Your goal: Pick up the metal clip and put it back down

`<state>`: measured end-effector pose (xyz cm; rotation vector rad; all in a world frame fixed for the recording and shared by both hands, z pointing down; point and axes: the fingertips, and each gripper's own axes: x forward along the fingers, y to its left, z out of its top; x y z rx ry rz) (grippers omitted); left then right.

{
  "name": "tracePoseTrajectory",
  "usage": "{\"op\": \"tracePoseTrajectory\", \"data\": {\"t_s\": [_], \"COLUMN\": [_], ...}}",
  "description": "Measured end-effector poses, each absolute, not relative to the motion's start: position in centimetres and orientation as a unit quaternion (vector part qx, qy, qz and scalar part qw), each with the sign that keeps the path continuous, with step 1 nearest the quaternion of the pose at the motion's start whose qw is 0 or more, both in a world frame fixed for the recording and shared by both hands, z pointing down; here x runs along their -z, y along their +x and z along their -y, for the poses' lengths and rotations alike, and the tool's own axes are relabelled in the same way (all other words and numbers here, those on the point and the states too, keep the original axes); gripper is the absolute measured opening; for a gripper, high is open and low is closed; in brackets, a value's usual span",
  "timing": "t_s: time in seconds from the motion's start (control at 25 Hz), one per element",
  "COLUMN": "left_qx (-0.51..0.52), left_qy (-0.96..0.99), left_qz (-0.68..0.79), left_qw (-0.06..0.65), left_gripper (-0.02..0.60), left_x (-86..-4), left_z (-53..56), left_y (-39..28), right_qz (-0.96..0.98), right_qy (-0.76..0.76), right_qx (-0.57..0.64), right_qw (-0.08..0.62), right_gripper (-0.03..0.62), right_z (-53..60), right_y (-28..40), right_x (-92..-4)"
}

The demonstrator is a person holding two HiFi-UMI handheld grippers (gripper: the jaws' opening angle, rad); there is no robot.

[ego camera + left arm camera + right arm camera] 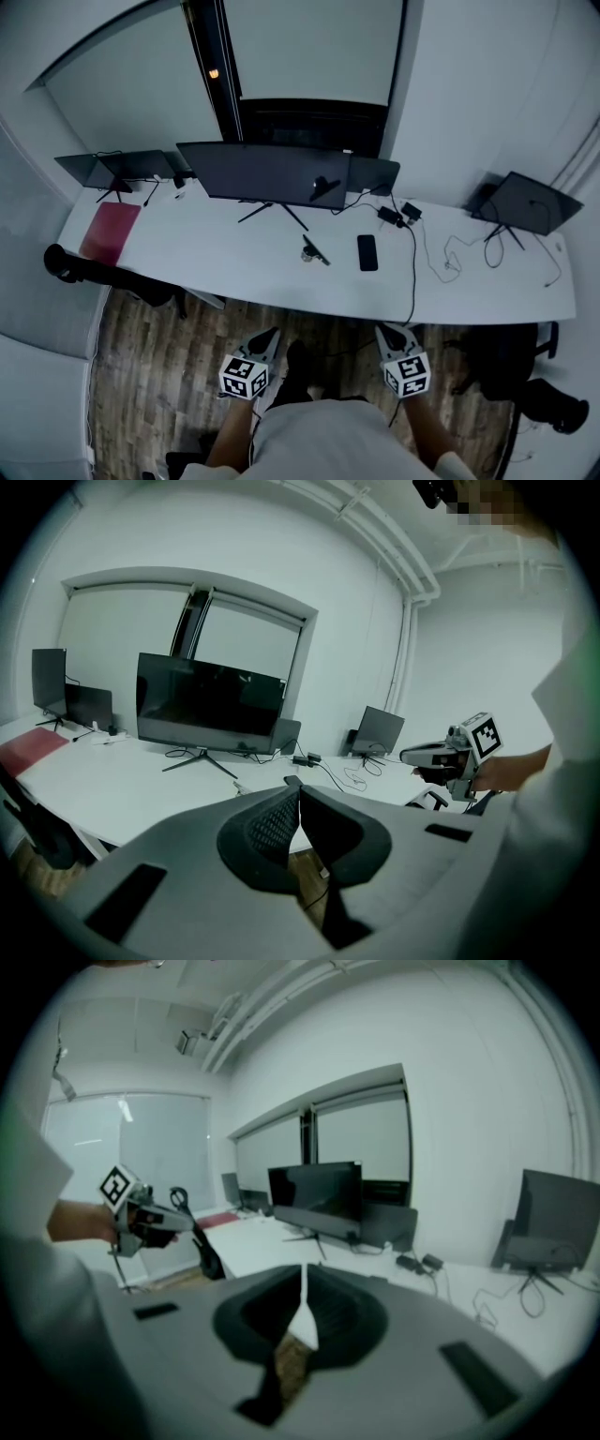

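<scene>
metal clip [314, 251]: lies on counter [234, 277], in front of the big monitor's stand, just left of phone and apart from it; touched by neither gripper.
left gripper [298, 789]: jaws together, pads meeting, nothing between; empty.
right gripper [304, 1277]: jaws together down to a hairline slit at the tips, nothing between; empty.
gripper position: both low in head view, over wood floor [159, 347], short of counter's front edge, tips pointing toward counter; well apart from clip, left one left of it, right one right of it.
marker cubes: one on each gripper, facing up in head view.
person: bare forearms and light shirt at bottom of head view, one hand on each gripper.
phone [367, 252]: black, flat on counter, screen dark.
monitor [262, 173]: large, dark, on a splayed stand behind clip.
red pad [111, 232]: flat at counter's left end, near two small dark screens.
right end: dark screen [530, 202] on a stand, thin cables looped beside it.
power brick [396, 216]: right of monitor; black cable [412, 272] runs from it across counter and over front edge.
cross-check: each gripper visible in the other's view, held level with counter edge, counter and monitor beyond.
</scene>
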<state>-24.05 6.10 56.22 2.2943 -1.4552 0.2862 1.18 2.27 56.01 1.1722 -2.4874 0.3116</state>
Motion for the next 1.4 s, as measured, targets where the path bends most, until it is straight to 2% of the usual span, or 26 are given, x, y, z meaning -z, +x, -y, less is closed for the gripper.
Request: {"op": "tracePoseTrajectory", "data": {"t_s": [0.24,0.6,1.4], "left_qx": [-0.113,-0.159,-0.087], "left_qy": [0.833,0.831,0.786], "left_qz": [0.494,0.448,0.395], "left_qw": [0.222,0.29,0.468], "left_gripper": [0.034,0.034,0.034], "left_x": [-57.2,-61.9,-69.9], "left_z": [-1.0,5.5,16.4], "left_y": [-24.8,-26.5,-30.0], "right_qz": [0.872,0.855,0.82], "right_qy": [0.434,0.445,0.456], "right_qx": [-0.121,-0.16,-0.24], "right_qw": [0.19,0.215,0.251], "right_gripper": [0.035,0.035,0.035], "right_z": [1.7,6.5,12.7], "right_y": [-0.3,-3.7,-10.7], "right_x": [-56.4,-58.8,-64.6]}}
